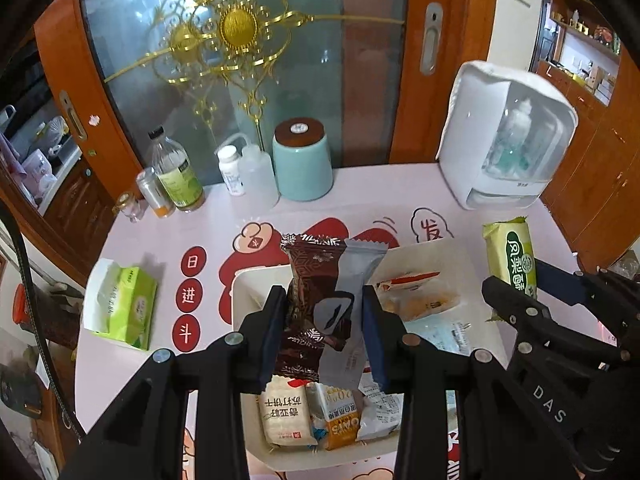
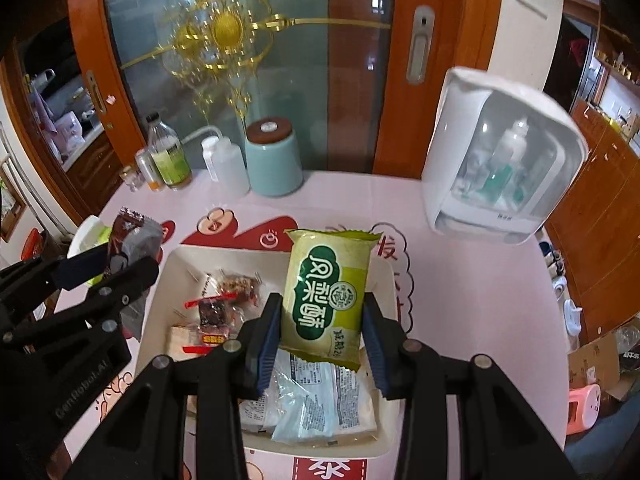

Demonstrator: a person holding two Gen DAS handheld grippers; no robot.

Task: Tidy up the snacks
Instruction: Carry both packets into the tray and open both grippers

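Two hand-held black grippers hung side by side above a cream-white tray (image 2: 386, 432) that sat on a pink table (image 2: 480, 300) printed with red cartoon shapes.

The left gripper (image 1: 325, 322) was clamped on two snack packets at once — a brown packet (image 1: 306, 276) with white leaf patterns and a grey packet (image 1: 356, 280) overlapping it. Both were pinched upright between the blue pads, directly over the tray. Beneath them in the tray lay more wrapped snacks, among them a cream biscuit pack (image 1: 286, 414) and an orange-and-white pack (image 1: 340, 416).

The right gripper (image 2: 322, 332) was closed on a green pineapple-cake packet (image 2: 326, 292), also upright, held above the tray's right half. Clear and white wrappers (image 2: 316, 400) filled the tray below it, with red-labelled snacks (image 2: 214, 312) toward the tray's left side.

Left of the tray, a green tissue pack (image 1: 124, 308) rested on the table. Beyond the tray — at the table's far edge — stood a teal canister (image 1: 302, 160) with a brown lid, several bottles (image 1: 178, 172), and a white cabinet (image 1: 508, 136) with a clear front.
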